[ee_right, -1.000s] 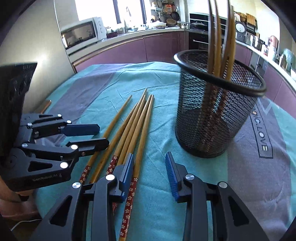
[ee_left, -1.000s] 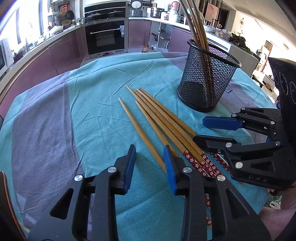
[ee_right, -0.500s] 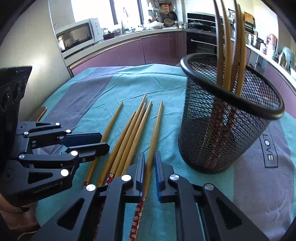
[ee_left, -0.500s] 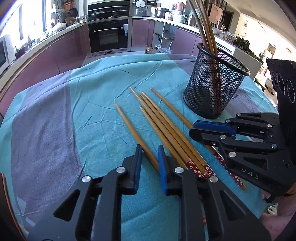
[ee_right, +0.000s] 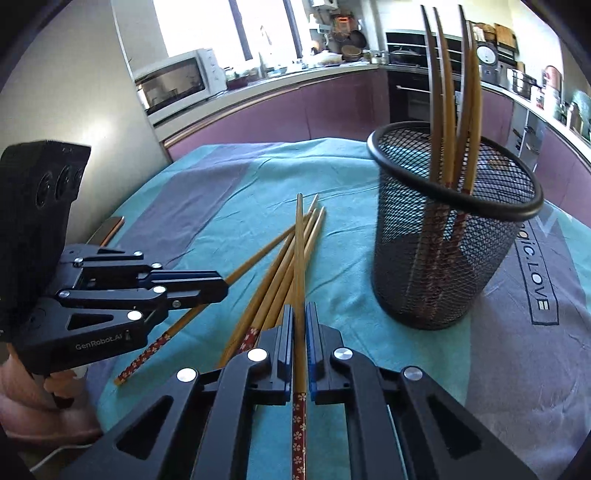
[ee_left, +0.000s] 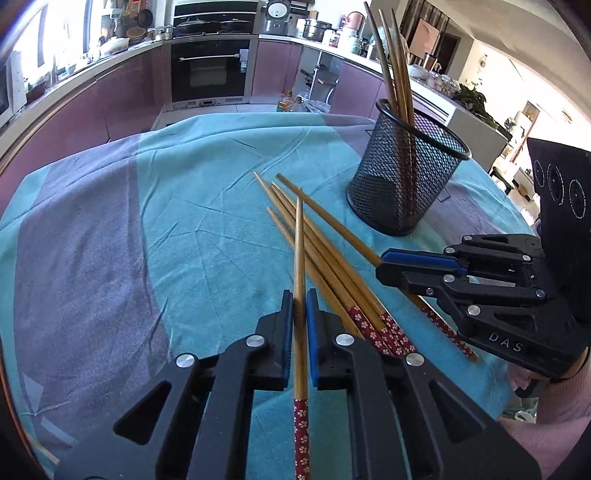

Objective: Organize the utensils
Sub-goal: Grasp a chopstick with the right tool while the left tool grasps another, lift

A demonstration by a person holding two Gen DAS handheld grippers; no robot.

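While clamped: two tools, chopsticks.

In the left wrist view, loose chopsticks lie fanned on the tabletop at centre frame; the mesh holder stands upper right of them (more chopsticks upright inside). A microwave sits upper left in the right wrist view.

I'm looking into a home kitchen: purple cabinets curve around the room, a built-in oven sits ahead, a microwave on the counter, pots beyond.
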